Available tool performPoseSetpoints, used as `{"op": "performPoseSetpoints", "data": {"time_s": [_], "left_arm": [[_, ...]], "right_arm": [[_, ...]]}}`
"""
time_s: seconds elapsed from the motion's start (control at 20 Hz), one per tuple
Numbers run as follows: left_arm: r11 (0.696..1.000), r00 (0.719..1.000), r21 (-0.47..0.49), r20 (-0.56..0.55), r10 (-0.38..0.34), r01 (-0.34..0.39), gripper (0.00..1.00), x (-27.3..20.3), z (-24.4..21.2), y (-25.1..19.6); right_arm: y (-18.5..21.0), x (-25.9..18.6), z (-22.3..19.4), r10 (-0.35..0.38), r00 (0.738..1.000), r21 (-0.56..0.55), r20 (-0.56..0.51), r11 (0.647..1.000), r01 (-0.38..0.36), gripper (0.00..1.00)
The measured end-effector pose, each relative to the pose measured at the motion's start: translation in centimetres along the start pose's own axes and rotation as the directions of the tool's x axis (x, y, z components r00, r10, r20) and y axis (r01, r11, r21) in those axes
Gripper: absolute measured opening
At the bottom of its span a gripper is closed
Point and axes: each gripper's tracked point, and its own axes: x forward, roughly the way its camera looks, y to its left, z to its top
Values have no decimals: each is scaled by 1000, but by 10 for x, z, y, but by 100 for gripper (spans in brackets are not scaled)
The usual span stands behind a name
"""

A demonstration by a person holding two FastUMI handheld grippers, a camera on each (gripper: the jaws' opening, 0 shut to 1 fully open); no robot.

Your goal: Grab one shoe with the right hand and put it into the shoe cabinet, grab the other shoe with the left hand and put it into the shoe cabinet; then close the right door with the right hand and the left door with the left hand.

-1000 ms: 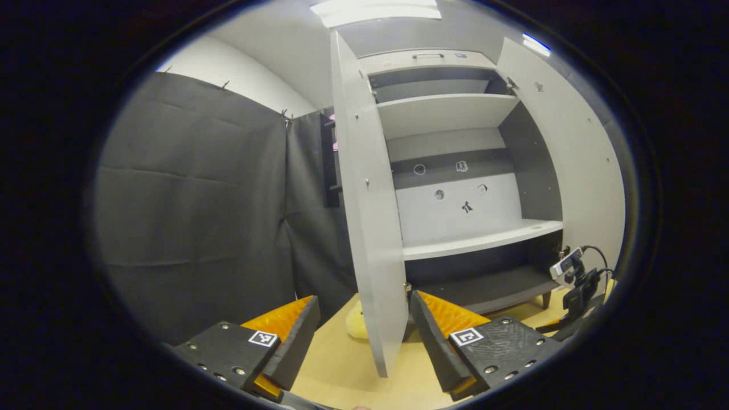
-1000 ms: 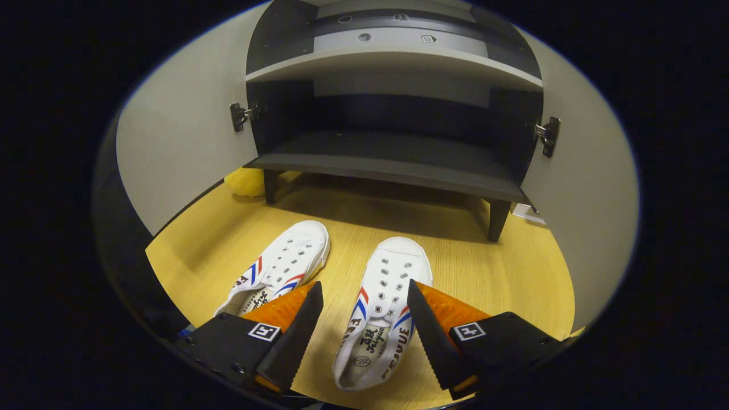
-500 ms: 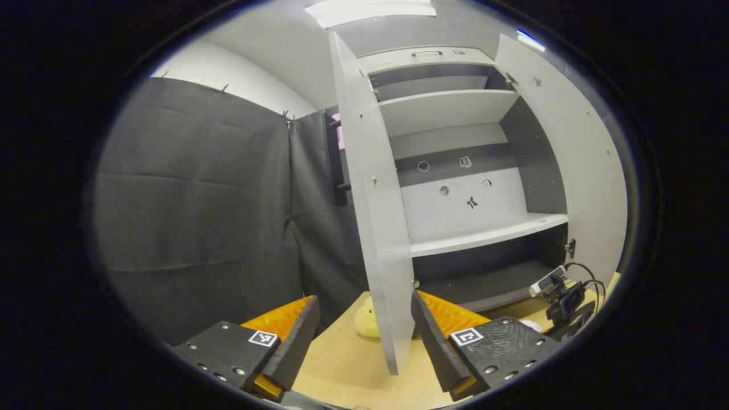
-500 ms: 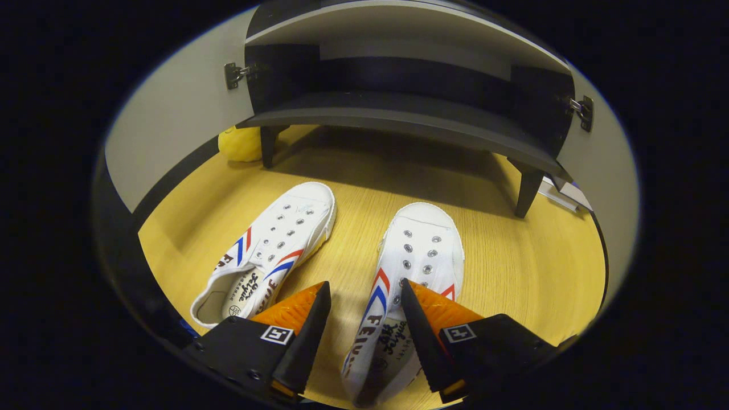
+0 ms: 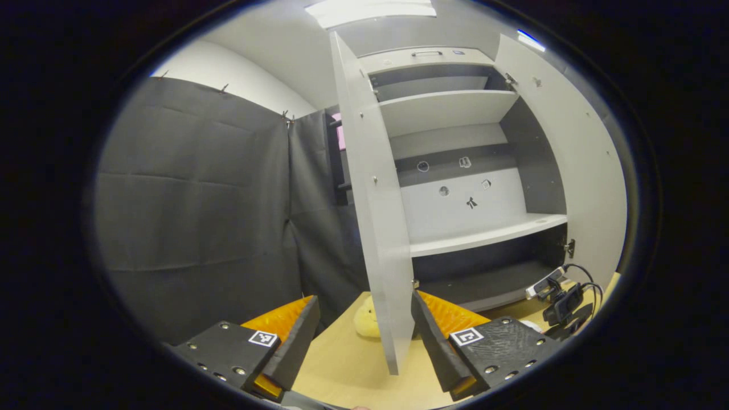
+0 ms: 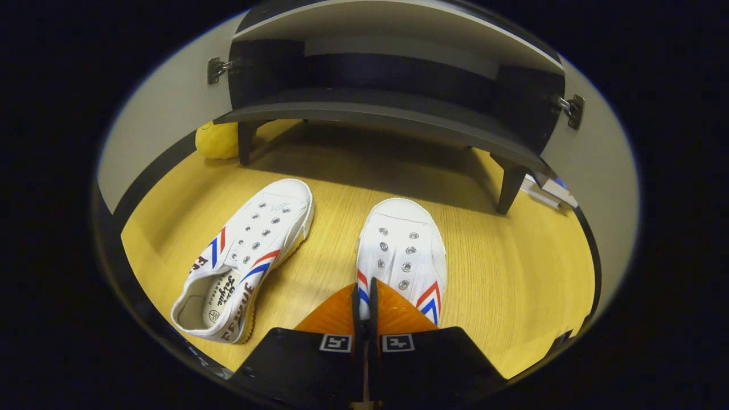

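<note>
Now, right gripper view: right tongs (image 6: 364, 299) at bottom centre, fingers drawn together to a thin slit and pinching the side wall of the right shoe (image 6: 403, 250) near its opening. Both fingers press on that wall. Shoe is white with red and blue stripes and rows of metal eyelets; it lies on the wooden floor (image 6: 512, 273), toe pointing up-frame toward the shoe cabinet (image 6: 393, 108). Left shoe (image 6: 248, 256) lies to the left of it on the floor, apart from it, toe angled up and to the right, opening facing lower left. Cabinet's dark bottom shelf spans the upper part of the frame on short dark legs; nothing on the visible part of that shelf. Hinges show at upper left and upper right where the pale doors hang open. Yellow soft object (image 6: 217, 139) sits on the floor by the cabinet's left leg.

Left gripper view: left tongs (image 5: 364, 336) at bottom, fingers spread wide, nothing between them but the floor and the lower edge of the left door (image 5: 376, 216), which stands edge-on in mid-frame, farther off. Right door (image 5: 575, 154) swung open at right. Pale upper shelves bare. Right gripper's camera with cables at lower right (image 5: 561, 293)
</note>
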Motion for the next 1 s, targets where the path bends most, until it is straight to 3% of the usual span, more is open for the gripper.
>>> {"op": "performPoseSetpoints", "data": {"time_s": [0.35,0.65,1.0], "left_arm": [[999,999,-5,1,-48,48,94,6,-1,-14],[995,995,1,12,-97,97,94,9,2,-29],[991,991,-12,26,-134,134,94,12,5,-43]], "right_arm": [[-20,-26,17,20,997,122,72,992,-29,5],[-30,-55,34,21,990,154,143,987,-43,5],[-39,-117,91,29,956,174,291,981,-83,5]]}}
